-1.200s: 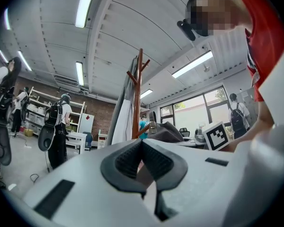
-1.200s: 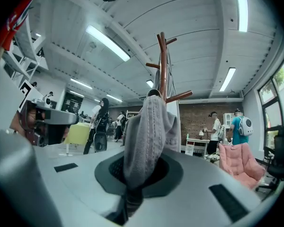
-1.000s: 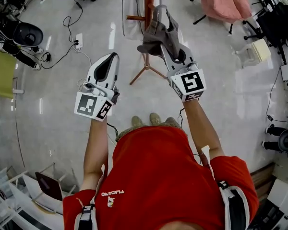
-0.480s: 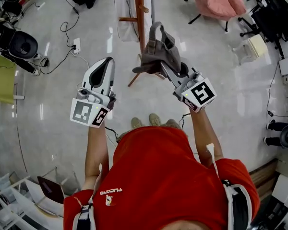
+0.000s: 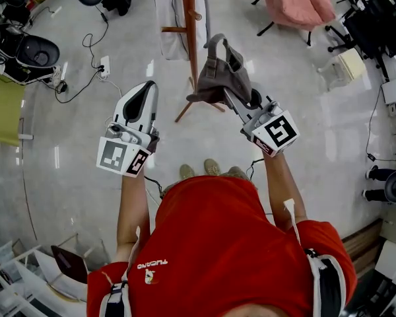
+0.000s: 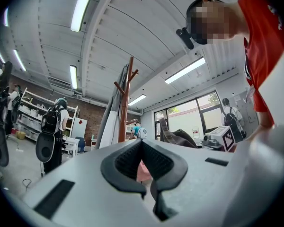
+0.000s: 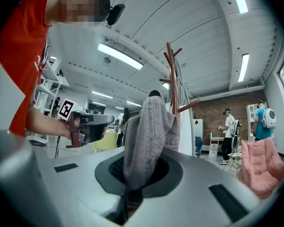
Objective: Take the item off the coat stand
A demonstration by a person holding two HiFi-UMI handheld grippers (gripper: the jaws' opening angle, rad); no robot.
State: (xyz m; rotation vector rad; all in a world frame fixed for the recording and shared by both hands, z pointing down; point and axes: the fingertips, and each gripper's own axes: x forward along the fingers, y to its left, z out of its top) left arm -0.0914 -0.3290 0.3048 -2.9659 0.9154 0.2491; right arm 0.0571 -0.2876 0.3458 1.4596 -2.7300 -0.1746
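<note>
Two grippers were raised before me. My right gripper (image 5: 232, 96) was clenched on the grey fabric item (image 5: 219, 71), close beside the wooden coat stand (image 5: 188, 25), where a white garment (image 5: 165, 12) hung. My left gripper (image 5: 145, 90) was closed on nothing, well apart from the item.

Head view down, gripper views upward, sharing coat stand (image 5: 188, 28)

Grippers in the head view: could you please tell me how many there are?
2. The left gripper is centre-left, claw shut and empty; the right gripper is centre-right, claw shut on the grey fabric item, near the coat stand. None seems hidden.
</note>
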